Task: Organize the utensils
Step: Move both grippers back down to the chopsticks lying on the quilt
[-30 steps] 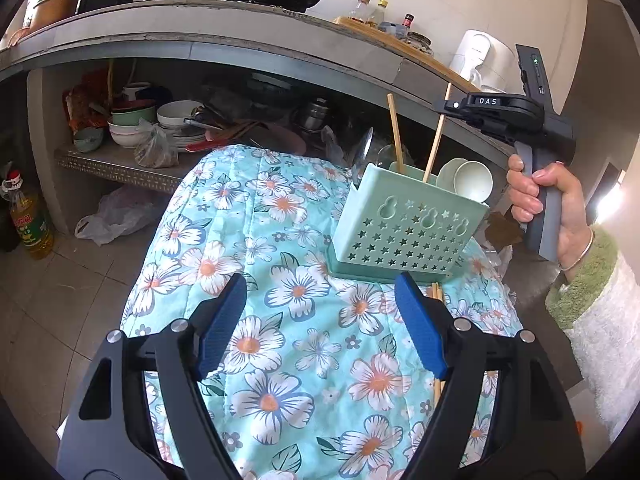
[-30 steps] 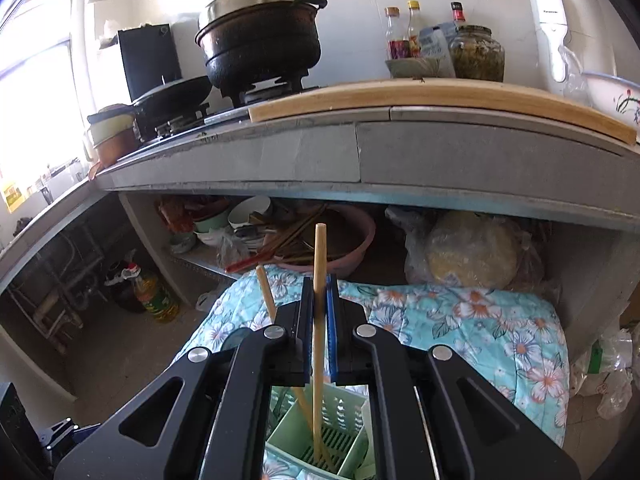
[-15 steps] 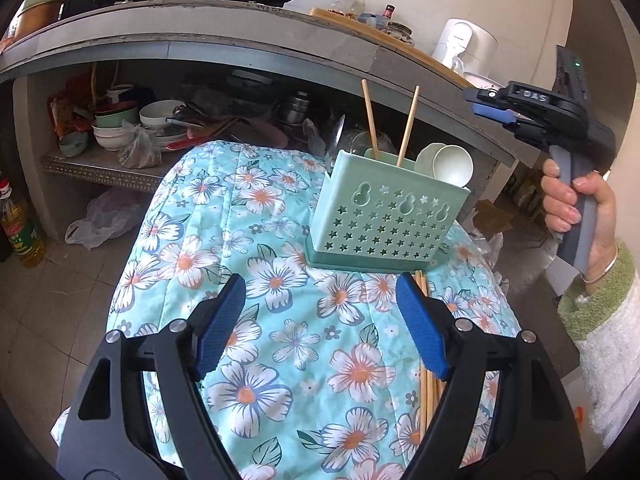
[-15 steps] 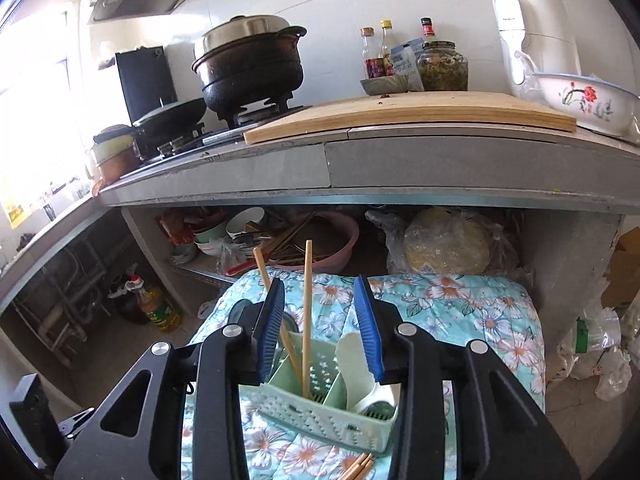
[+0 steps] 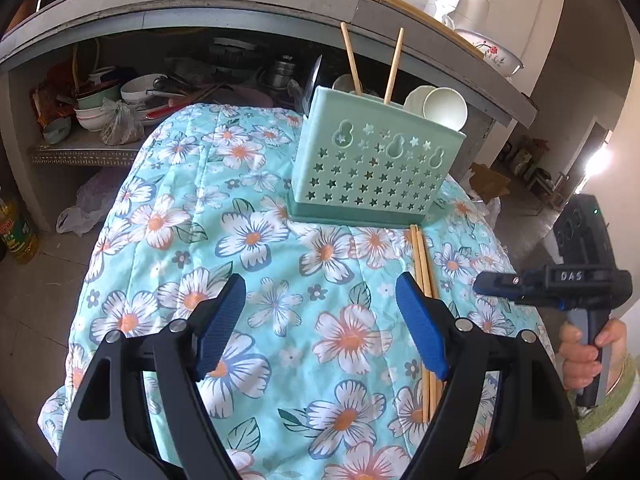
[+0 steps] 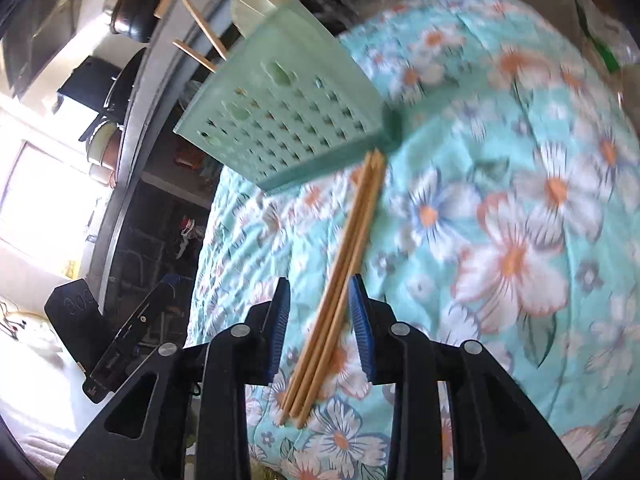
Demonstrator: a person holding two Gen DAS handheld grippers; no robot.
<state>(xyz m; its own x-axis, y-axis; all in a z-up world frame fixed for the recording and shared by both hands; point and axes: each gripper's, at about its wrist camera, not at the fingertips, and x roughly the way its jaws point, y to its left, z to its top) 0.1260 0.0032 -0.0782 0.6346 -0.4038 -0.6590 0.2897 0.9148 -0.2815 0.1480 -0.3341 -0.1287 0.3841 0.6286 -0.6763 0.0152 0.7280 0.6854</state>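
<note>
Spread over the work surface is a turquoise quilted cloth with white and orange flowers (image 5: 256,240), set before a grey concrete kitchen counter (image 5: 200,4) whose lower shelf is crowded with bowls. From the left wrist camera, the left gripper (image 5: 320,316) hovers above the cloth with its blue-padded jaws spread wide and nothing between them. Beyond it a mint-green perforated plastic utensil holder (image 5: 372,164) stands upright on the cloth, with two wooden chopsticks (image 5: 394,66) and white ceramic spoons (image 5: 440,108) sticking out of its top. A bundle of loose wooden chopsticks (image 5: 422,256) lies flat on the cloth, one end just beside the holder's base. Off to the right, the right gripper (image 5: 486,282) is held low beside the cloth's edge.

From the right wrist camera, which is tilted and blurred, the right gripper (image 6: 320,308) has its jaws partly open on either side of the loose chopstick bundle (image 6: 344,276) without visibly clamping it. The holder (image 6: 288,120) is just past the bundle's far end.
</note>
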